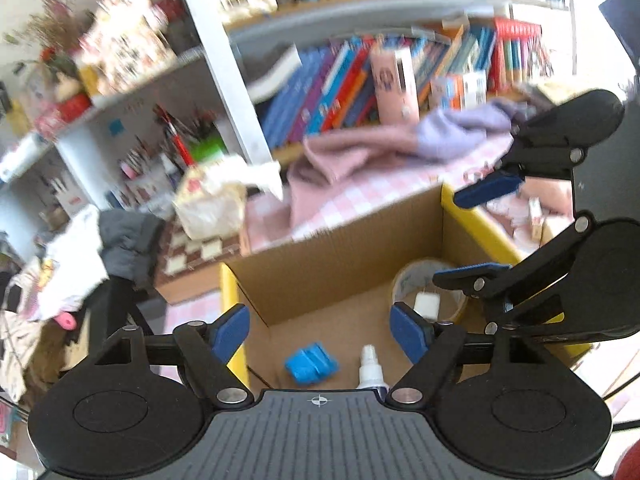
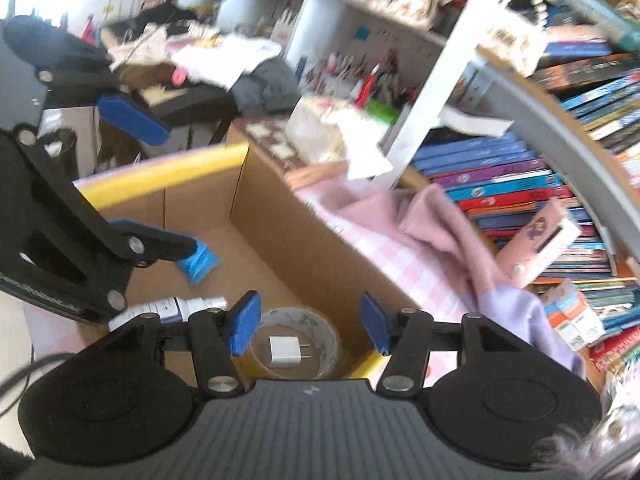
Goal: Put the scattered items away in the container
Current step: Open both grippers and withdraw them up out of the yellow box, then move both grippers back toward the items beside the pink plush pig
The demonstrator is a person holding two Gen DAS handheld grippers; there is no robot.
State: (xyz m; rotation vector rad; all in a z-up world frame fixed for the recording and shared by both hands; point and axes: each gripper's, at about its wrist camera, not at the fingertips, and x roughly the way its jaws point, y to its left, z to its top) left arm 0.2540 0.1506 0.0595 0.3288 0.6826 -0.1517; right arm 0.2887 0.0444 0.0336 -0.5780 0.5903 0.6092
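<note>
An open cardboard box [image 1: 320, 256] with yellow-taped rims [image 2: 168, 168] holds a blue crumpled item [image 1: 311, 363], a white spray bottle [image 1: 370, 366], a clear tape roll [image 1: 428, 292] and a white charger plug [image 2: 284, 351] lying inside the roll. My left gripper [image 1: 320, 336] is open and empty above the box's near side. My right gripper [image 2: 308, 328] is open and empty above the tape roll [image 2: 298, 340]. Each gripper shows in the other's view, the right one [image 1: 480, 232] and the left one [image 2: 156, 184], both open over the box.
A pink and lilac cloth [image 2: 448, 240] lies on a pink checked tablecloth [image 1: 360, 196] behind the box. A bookshelf [image 1: 360, 92] full of books stands behind. A tissue box [image 1: 212, 200], a chessboard [image 1: 192, 252] and piled clothes [image 1: 80, 256] lie to the left.
</note>
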